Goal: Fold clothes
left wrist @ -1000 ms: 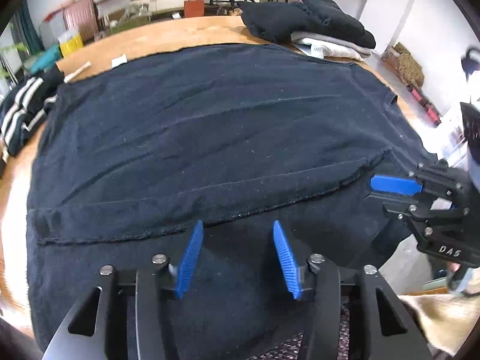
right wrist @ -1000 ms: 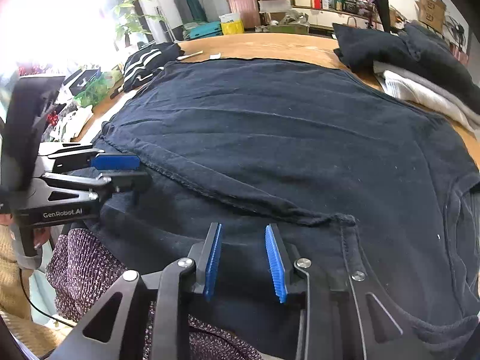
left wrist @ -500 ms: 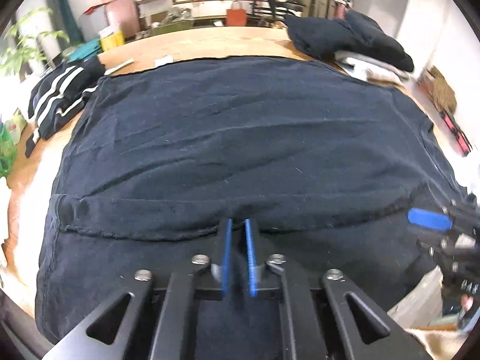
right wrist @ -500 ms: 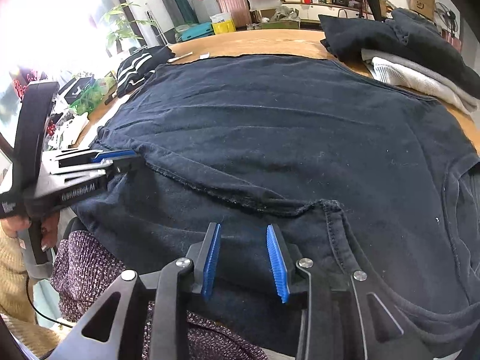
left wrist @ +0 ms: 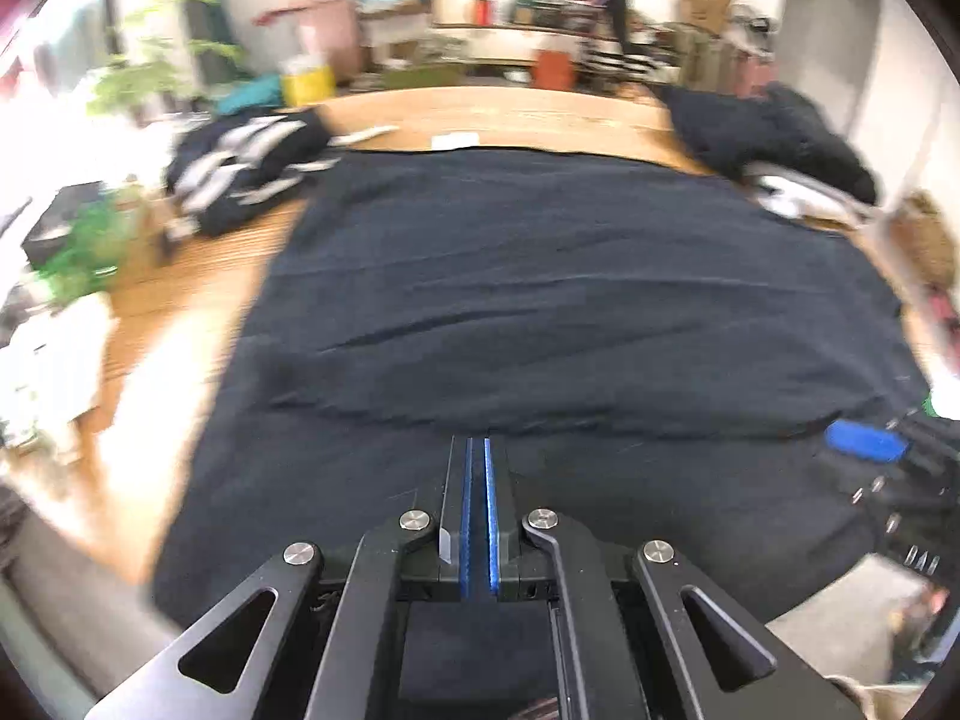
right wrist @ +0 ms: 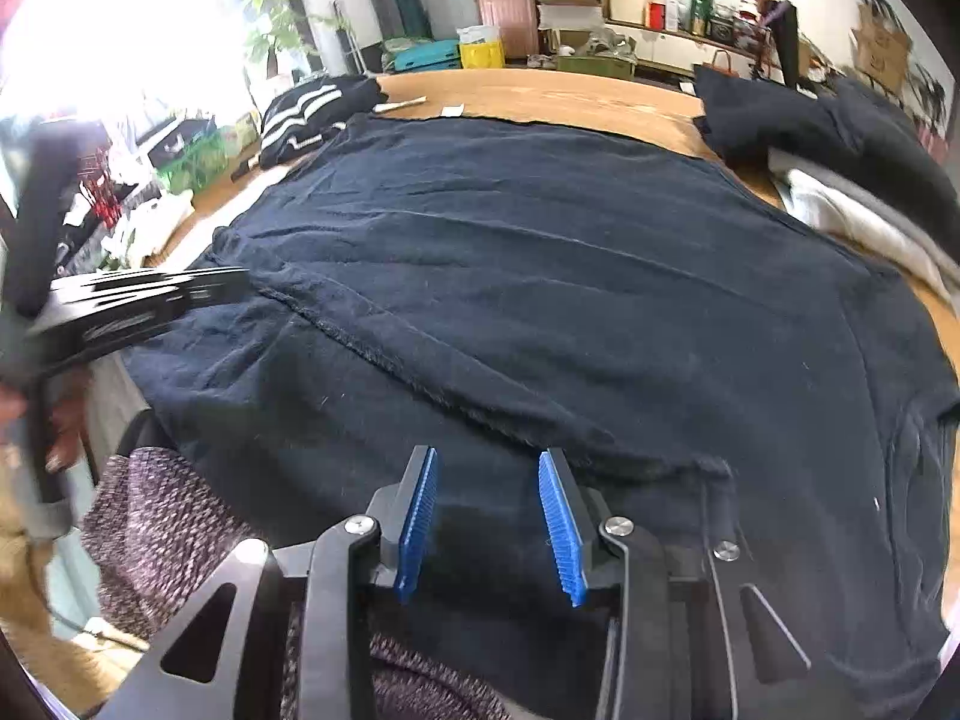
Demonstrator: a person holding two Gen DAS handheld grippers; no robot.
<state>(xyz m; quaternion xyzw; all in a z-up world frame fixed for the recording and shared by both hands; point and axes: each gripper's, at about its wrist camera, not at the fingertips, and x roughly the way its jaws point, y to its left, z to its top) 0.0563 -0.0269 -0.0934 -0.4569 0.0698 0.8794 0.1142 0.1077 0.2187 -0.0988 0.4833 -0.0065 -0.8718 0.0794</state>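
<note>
A large black T-shirt (left wrist: 570, 300) (right wrist: 570, 252) lies spread over the wooden table (left wrist: 510, 114), its near part folded up into a hem line across the cloth. My left gripper (left wrist: 477, 444) is shut, with its blue pads pressed together right at that folded edge; cloth seems pinched between them. In the right wrist view it appears blurred at the fold's left end (right wrist: 228, 285). My right gripper (right wrist: 487, 462) is open and sits just short of the fold's right end, with nothing between its pads. Its blue pad shows at the right of the left wrist view (left wrist: 864, 443).
A dark striped garment (left wrist: 240, 174) (right wrist: 312, 114) lies at the table's far left. A stack of black and white clothes (left wrist: 780, 138) (right wrist: 840, 144) sits at the far right. A person's knitted clothing (right wrist: 168, 528) presses against the near table edge. Cluttered shelves line the back wall.
My left gripper went from open to shut at the folded edge and swung left, blurring its view. My right gripper stayed open and shifted only slightly.
</note>
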